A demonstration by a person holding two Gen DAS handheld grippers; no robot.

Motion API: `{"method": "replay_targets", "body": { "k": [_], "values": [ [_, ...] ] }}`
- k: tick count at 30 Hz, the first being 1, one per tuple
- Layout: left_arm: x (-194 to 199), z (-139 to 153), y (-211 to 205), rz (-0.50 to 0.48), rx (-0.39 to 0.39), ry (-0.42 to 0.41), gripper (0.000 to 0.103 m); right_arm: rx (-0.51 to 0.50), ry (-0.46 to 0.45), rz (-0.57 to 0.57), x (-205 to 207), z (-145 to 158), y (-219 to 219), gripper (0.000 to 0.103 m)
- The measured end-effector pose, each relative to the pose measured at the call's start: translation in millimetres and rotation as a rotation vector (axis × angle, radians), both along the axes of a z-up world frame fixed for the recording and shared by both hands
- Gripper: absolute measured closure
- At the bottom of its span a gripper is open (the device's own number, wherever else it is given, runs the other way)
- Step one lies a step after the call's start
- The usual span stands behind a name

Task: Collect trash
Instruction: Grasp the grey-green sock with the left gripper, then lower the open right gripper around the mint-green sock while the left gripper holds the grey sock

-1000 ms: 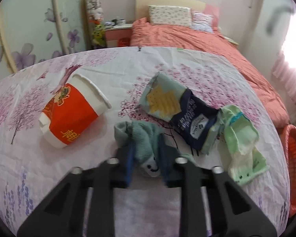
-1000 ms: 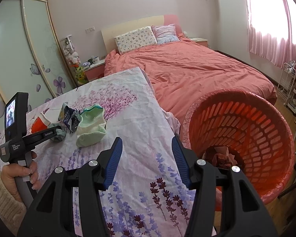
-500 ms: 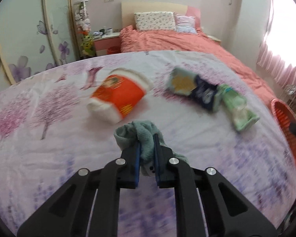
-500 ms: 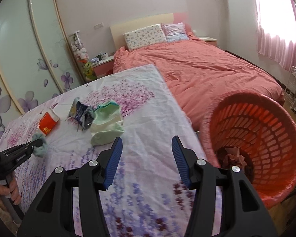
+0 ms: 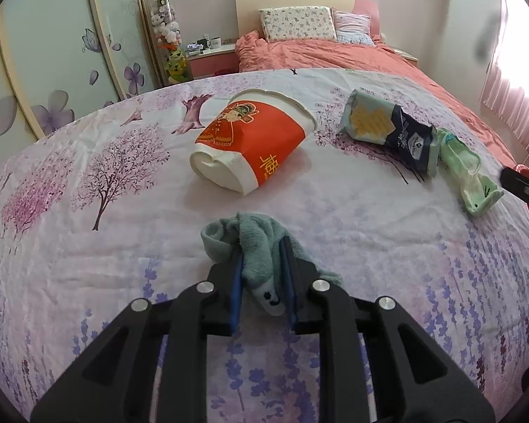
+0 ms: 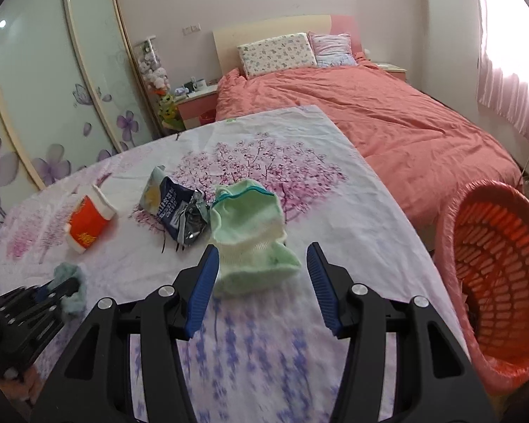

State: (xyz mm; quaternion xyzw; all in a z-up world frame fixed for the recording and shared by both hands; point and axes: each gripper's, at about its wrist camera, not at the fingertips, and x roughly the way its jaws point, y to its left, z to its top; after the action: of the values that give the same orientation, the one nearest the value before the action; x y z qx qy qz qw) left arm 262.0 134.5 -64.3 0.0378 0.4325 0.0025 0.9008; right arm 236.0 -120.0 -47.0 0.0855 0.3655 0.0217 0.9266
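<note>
My left gripper (image 5: 261, 257) is shut on a teal sock (image 5: 254, 246) and holds it just over the floral sheet; it also shows in the right wrist view (image 6: 58, 287). A red and white paper cup (image 5: 254, 144) lies on its side beyond it. A dark blue snack bag (image 5: 388, 130) lies to the right, with a light green sock (image 5: 469, 176) beside it. My right gripper (image 6: 262, 261) is open, its fingers on either side of the light green sock (image 6: 250, 236), which lies on the sheet. The cup (image 6: 88, 222) and snack bag (image 6: 174, 208) lie to its left.
An orange plastic basket (image 6: 493, 282) stands on the floor at the right of the table, with something dark inside. A bed with a coral cover (image 6: 370, 120) lies behind. A wardrobe with flower doors (image 6: 53, 88) is at the left.
My left gripper closed on the teal sock and drew it back from the cup and bag. My right gripper swung from the basket side to the light green sock.
</note>
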Motion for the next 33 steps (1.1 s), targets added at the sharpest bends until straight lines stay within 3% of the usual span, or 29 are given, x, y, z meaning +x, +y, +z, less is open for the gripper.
{"method": "replay_targets", "body": {
  "k": [3,7,15,33],
  "values": [
    [-1,0,-2,0.005,-0.004,0.001,0.081,-0.003,0.02,-0.023,11,-5,6,0.041],
    [0,0,0,0.005,-0.016,0.001,0.081,0.004,0.052,-0.038,20,-10,9,0.041],
    [0,0,0,0.005,-0.015,0.002,0.081,-0.09,0.152,-0.074,30,-22,17,0.039],
    [-1,-1,-6,0.007,0.018,0.002,0.08,-0.094,0.156,-0.069,27,-21,14,0.037]
  ]
}}
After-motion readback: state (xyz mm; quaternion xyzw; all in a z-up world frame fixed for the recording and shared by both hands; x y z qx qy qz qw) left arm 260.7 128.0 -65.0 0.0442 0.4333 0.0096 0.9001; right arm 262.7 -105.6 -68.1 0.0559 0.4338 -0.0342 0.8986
